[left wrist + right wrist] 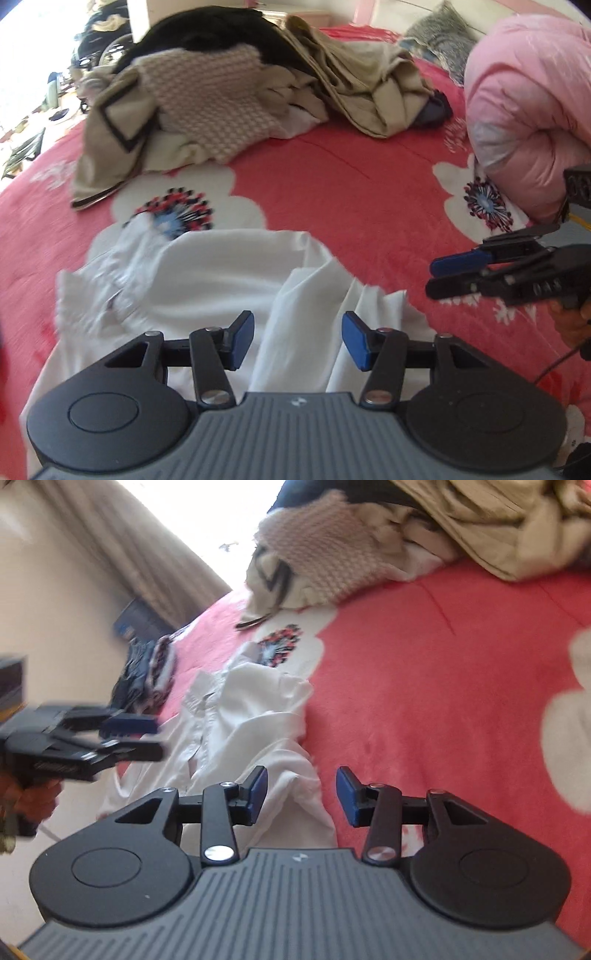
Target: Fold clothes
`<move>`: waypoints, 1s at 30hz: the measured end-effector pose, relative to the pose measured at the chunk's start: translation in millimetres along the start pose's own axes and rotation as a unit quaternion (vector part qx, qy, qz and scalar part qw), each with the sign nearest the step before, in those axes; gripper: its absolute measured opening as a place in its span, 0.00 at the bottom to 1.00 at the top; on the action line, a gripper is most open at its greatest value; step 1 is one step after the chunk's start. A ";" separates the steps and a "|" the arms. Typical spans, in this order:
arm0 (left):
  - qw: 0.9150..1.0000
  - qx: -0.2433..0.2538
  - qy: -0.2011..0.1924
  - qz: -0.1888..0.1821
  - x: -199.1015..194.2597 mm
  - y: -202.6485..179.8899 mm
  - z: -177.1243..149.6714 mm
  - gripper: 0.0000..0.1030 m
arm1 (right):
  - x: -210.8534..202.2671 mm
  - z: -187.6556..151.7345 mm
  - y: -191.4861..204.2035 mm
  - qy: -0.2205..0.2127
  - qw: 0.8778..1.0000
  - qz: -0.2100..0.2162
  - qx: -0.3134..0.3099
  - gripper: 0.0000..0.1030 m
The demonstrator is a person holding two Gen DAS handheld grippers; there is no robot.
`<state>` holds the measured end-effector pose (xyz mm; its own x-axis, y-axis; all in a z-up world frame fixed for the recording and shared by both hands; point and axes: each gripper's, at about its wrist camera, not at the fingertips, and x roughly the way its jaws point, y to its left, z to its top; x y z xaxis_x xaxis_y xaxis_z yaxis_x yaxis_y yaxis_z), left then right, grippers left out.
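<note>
In the left wrist view, a heap of beige, black and pink-checked clothes [207, 107] lies at eleven o'clock on the red fleece bedspread with white flowers [351, 184]. The crumpled white cotton shirt [207, 280] spreads from nine o'clock to the centre bottom, directly under the left gripper [297, 339], whose blue-padded fingers stand apart with nothing between them, a raised fold of the shirt showing in the gap. At three o'clock the right gripper [443, 275] hovers above the bedspread just beside the shirt's edge, its jaws parted and holding nothing. A puffy pink quilted duvet [528, 110] sits at two o'clock.
</note>
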<state>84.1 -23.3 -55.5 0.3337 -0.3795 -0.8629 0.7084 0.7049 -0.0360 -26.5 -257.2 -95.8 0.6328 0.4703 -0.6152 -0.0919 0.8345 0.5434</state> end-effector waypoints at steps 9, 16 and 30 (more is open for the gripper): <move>0.997 0.058 0.042 -0.017 57.1 -12.5 18.2 0.52 | 6.7 -18.9 30.3 0.006 0.945 -0.027 -0.326 0.38; 0.997 0.021 0.066 -0.040 75.4 -9.0 23.0 0.38 | 28.9 -23.5 43.2 0.015 0.907 -0.006 -0.421 0.29; 0.953 -0.284 -0.031 -0.101 25.5 60.6 -34.5 0.01 | 6.4 -61.3 47.7 -0.004 0.902 0.004 -0.432 0.00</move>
<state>114.0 30.4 -97.1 0.2749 -0.5632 -0.7792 0.3176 0.8182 -0.4793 -73.9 -196.7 -108.8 0.6348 0.4780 -0.6071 -0.6589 0.7453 -0.1022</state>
